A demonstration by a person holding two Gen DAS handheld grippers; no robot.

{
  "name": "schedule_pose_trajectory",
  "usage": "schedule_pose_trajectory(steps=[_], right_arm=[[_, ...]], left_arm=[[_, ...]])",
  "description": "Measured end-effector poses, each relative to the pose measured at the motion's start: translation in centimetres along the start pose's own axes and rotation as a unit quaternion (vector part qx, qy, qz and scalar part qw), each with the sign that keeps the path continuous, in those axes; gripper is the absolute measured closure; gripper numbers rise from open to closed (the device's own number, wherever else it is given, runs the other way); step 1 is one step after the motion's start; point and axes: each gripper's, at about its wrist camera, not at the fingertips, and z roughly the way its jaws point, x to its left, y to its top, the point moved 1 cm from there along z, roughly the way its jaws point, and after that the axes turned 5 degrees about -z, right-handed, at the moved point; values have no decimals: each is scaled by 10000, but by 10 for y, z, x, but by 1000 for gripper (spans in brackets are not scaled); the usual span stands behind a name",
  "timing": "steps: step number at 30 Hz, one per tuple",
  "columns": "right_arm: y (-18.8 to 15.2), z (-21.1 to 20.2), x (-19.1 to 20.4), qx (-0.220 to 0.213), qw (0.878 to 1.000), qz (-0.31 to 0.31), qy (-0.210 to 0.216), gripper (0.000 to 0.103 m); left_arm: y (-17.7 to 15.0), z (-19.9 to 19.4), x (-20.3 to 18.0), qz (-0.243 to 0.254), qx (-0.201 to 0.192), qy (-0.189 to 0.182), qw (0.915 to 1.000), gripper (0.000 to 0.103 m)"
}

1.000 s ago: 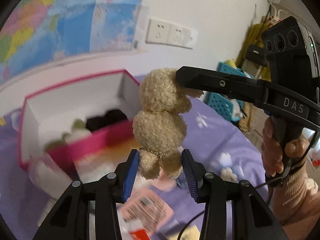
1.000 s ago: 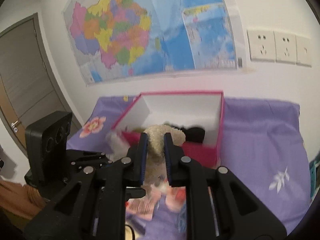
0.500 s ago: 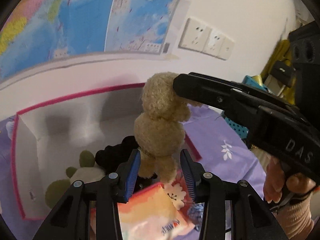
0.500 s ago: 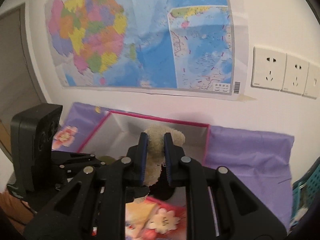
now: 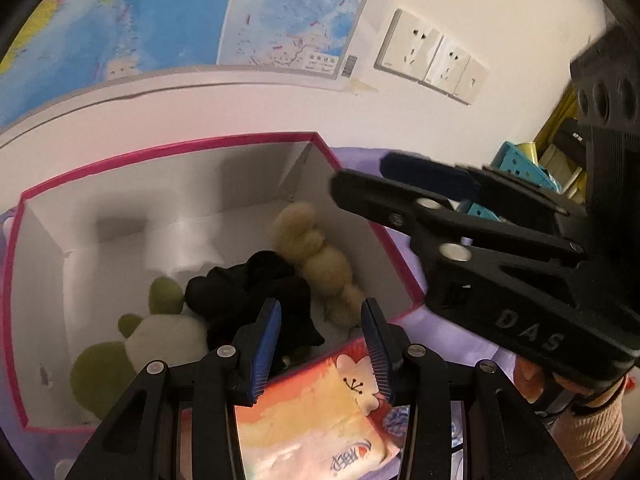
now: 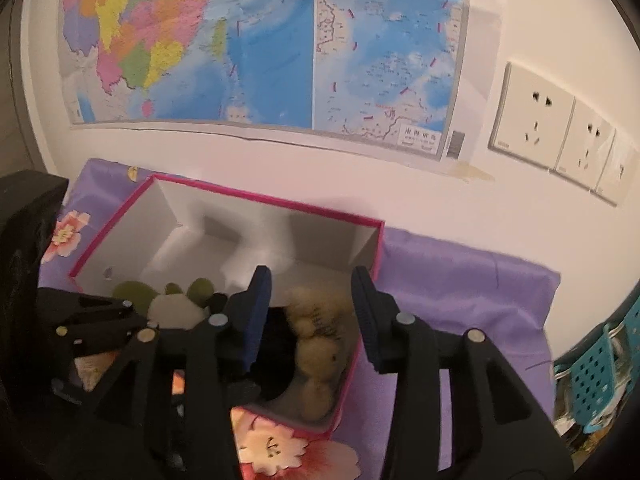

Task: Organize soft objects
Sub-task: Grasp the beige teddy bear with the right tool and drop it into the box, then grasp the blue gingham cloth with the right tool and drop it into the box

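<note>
A beige plush bear (image 5: pixel 316 260) lies inside the pink-rimmed white box (image 5: pixel 168 148), at its right side; it also shows in the right wrist view (image 6: pixel 316 340). A black soft item (image 5: pixel 256 292) and a green-and-white plush (image 5: pixel 152 336) lie beside it in the box. My left gripper (image 5: pixel 324 344) is open and empty above the box's near edge. My right gripper (image 6: pixel 310 320) is open and empty just above the bear; it also shows at the right in the left wrist view (image 5: pixel 368 184).
The box (image 6: pixel 224 196) stands on a purple flowered cloth (image 6: pixel 460 280) against a white wall with a map (image 6: pixel 260 40) and sockets (image 6: pixel 532 124). A flowered tissue pack (image 5: pixel 312 412) lies at the box's near edge. A teal basket (image 6: pixel 600 372) is at the right.
The right gripper opened and let go of the beige bear, which dropped from the air into the box. Both grippers moved closer over the box.
</note>
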Motion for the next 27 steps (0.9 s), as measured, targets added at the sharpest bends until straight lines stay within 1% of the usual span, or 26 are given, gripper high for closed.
schedule_pose_trajectory(steps=[6, 11, 13, 15, 16, 18, 22, 24, 27], right_arm=[[-23, -35, -1, -142, 9979, 380, 499, 59], [-47, -68, 3, -215, 9929, 606, 1005, 59], [-56, -76, 8, -196, 9904, 660, 1197, 59], [-65, -84, 18, -177, 9871, 659, 1445, 59], [-69, -87, 22, -170, 9860, 648, 1528, 59], [-78, -92, 35, -141, 9836, 556, 1710, 59], [-98, -95, 47, -16, 9826, 587, 1761, 58], [-109, -94, 47, 107, 9859, 599, 1558, 55], [-129, -85, 44, 407, 9912, 634, 1091, 48]], left_arm=[[-21, -28, -5, 249, -333, -17, 9991, 59], [-45, -59, -5, 425, -566, -168, 9973, 55], [-55, -75, -3, 484, -686, -235, 9962, 53], [-62, -89, 0, 517, -825, -204, 9950, 51], [-68, -98, 4, 512, -887, -217, 9945, 49], [-77, -112, 13, 421, -983, -159, 9941, 48], [-98, -129, 29, 279, -1026, -71, 9943, 48], [-109, -130, 32, 271, -961, -50, 9950, 48], [-125, -125, 36, 234, -786, -78, 9966, 48]])
